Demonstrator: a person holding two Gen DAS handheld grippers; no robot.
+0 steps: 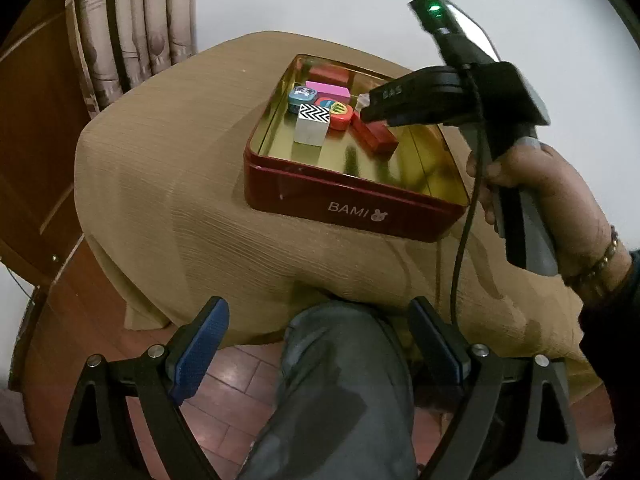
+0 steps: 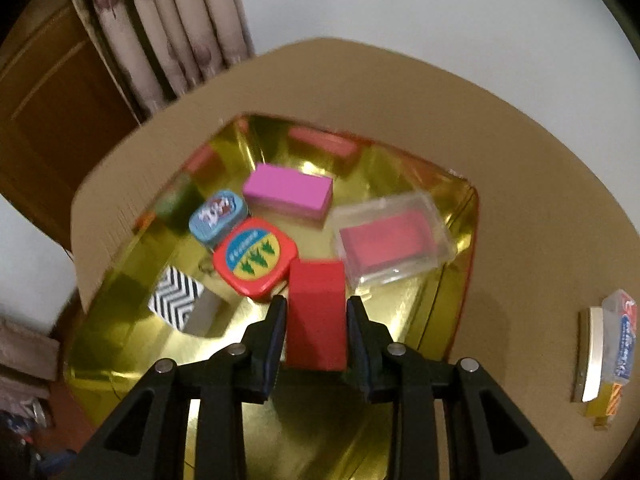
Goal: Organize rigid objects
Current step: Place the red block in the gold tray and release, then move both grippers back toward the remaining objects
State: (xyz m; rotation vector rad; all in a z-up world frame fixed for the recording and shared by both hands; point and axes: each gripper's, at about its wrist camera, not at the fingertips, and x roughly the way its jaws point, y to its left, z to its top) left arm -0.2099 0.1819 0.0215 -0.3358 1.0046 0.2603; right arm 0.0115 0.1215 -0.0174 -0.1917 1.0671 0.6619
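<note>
A red tin with a gold inside (image 1: 352, 200) stands on a tan-covered table; it also shows in the right wrist view (image 2: 132, 340). My right gripper (image 2: 316, 308) is shut on a red block (image 2: 316, 312) and holds it inside the tin; the block also shows in the left wrist view (image 1: 376, 136). In the tin lie a pink block (image 2: 288, 192), a blue tin (image 2: 218, 214), a red round-cornered tin (image 2: 256, 256), a zigzag-patterned block (image 2: 178, 302) and a clear case with a red insert (image 2: 390, 240). My left gripper (image 1: 316, 320) is open and empty, held low over a knee in front of the table.
A small clear box with a label (image 2: 608, 356) lies on the table to the right of the tin. Curtains (image 1: 132, 20) and a wooden door (image 1: 28, 120) stand at the back left. The person's knee (image 1: 340, 380) is under the left gripper.
</note>
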